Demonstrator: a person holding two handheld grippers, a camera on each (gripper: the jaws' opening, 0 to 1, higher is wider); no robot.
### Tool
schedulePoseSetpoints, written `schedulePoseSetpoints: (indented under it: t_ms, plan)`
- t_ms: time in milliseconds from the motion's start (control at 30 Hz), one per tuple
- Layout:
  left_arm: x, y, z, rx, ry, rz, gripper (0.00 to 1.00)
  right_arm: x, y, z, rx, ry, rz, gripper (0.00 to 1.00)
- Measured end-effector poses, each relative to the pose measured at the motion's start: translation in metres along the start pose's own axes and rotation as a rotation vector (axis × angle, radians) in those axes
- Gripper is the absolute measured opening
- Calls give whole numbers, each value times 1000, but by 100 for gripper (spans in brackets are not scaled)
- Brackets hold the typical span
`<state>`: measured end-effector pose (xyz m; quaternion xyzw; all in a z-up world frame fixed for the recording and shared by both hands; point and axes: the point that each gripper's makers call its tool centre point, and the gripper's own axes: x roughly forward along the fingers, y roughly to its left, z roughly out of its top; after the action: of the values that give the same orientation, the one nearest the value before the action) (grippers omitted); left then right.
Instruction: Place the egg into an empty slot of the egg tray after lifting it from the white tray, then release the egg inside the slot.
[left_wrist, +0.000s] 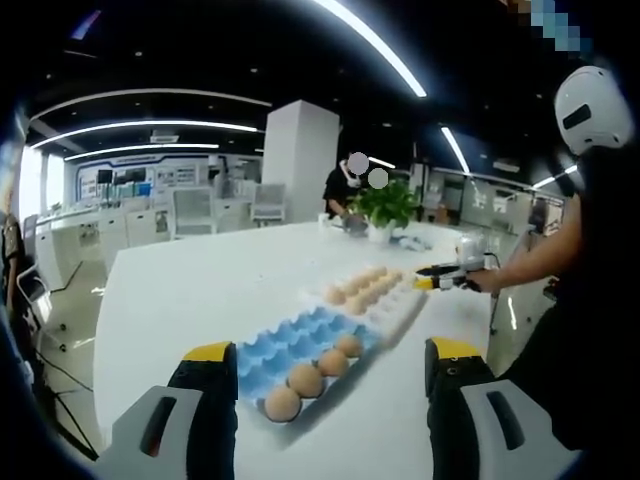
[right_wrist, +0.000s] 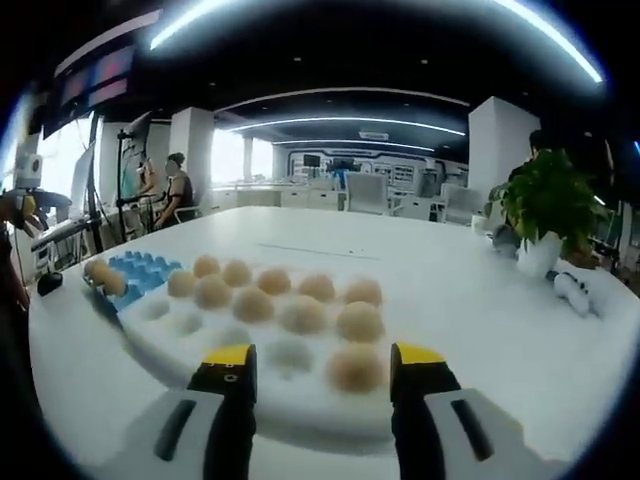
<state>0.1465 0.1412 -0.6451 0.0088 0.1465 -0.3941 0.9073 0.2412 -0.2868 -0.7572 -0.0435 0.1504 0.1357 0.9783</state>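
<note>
Spread wide and empty, the yellow-tipped fingers (right_wrist: 226, 362) of the right gripper (right_wrist: 320, 375) frame the nearest pale brown egg (right_wrist: 352, 367), which sits in a dimple of the white moulded foam tray (right_wrist: 200, 340) just ahead of them. About ten more eggs lie in rows behind it, and several near dimples are bare. By its look the egg is light, smooth and brittle, its shell curved enough to slip; a gentle pinch across its widest part, the tips reaching low around its sides, seems the safest hold. Beyond the white tray, touching its far end, lies the blue plastic egg tray (left_wrist: 290, 345), with three eggs along one edge and most slots vacant. Over that end hangs the left gripper (left_wrist: 325, 370), its jaws likewise apart and holding nothing. Both trays rest on a broad white table (left_wrist: 200, 290), with a potted green plant (right_wrist: 545, 205) well apart.
</note>
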Motion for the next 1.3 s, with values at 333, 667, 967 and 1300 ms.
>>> schedulePoseSetpoints:
  t_ms: [333, 667, 967, 1300]
  plan:
    - [-1, -1, 2, 2, 0, 6, 77, 9, -14, -12, -66, 73, -39, 30]
    - [0, -2, 1, 1, 4, 10, 77, 12, -14, -15, 10, 97, -24, 31]
    - [2, -5, 2, 8, 5, 1, 77, 13, -19, -14, 96, 96, -41, 27]
    - [5, -6, 4, 12, 4, -6, 77, 16, -18, -16, 47, 138, -61, 26]
